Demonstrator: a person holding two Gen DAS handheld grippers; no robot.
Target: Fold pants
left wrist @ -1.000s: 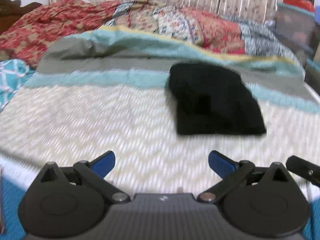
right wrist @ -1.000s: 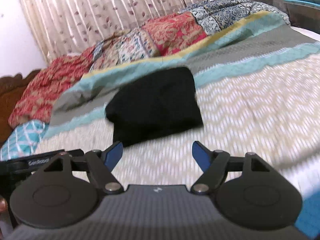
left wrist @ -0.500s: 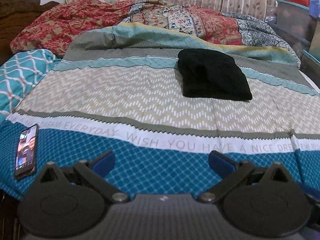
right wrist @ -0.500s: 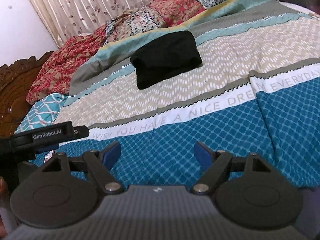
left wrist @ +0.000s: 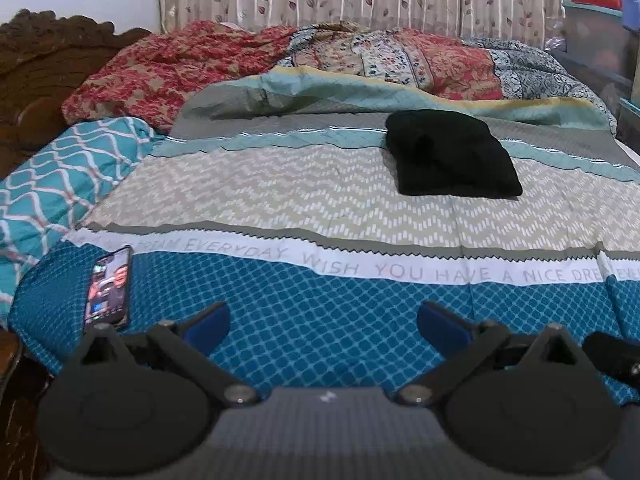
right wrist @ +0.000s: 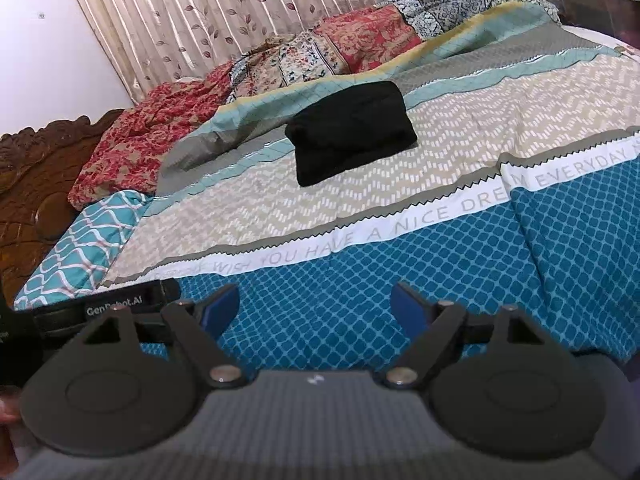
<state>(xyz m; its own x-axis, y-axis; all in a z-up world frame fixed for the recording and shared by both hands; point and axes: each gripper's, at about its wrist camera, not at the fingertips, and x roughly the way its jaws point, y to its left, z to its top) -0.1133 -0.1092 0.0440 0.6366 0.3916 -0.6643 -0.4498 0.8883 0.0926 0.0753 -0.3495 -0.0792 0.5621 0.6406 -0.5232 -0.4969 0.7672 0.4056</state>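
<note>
The black pants (left wrist: 452, 154) lie folded in a compact bundle on the bedspread, far ahead of both grippers; they also show in the right wrist view (right wrist: 352, 130). My left gripper (left wrist: 322, 322) is open and empty, hovering over the blue front part of the bedspread (left wrist: 320, 312). My right gripper (right wrist: 316, 306) is open and empty too, over the same blue band (right wrist: 440, 264). The left gripper's body (right wrist: 120, 306) shows at the left of the right wrist view.
A phone (left wrist: 109, 286) with a lit screen lies near the bed's front left edge. Crumpled quilts (left wrist: 320, 60) and a teal pillow (left wrist: 52, 184) lie at the back and left. A carved wooden headboard (left wrist: 36, 68) stands left; storage boxes (left wrist: 600, 28) stand right.
Both grippers have pulled back from the folded pants toward the bed's front edge. The pants now lie much farther away. Both grippers stay open.
</note>
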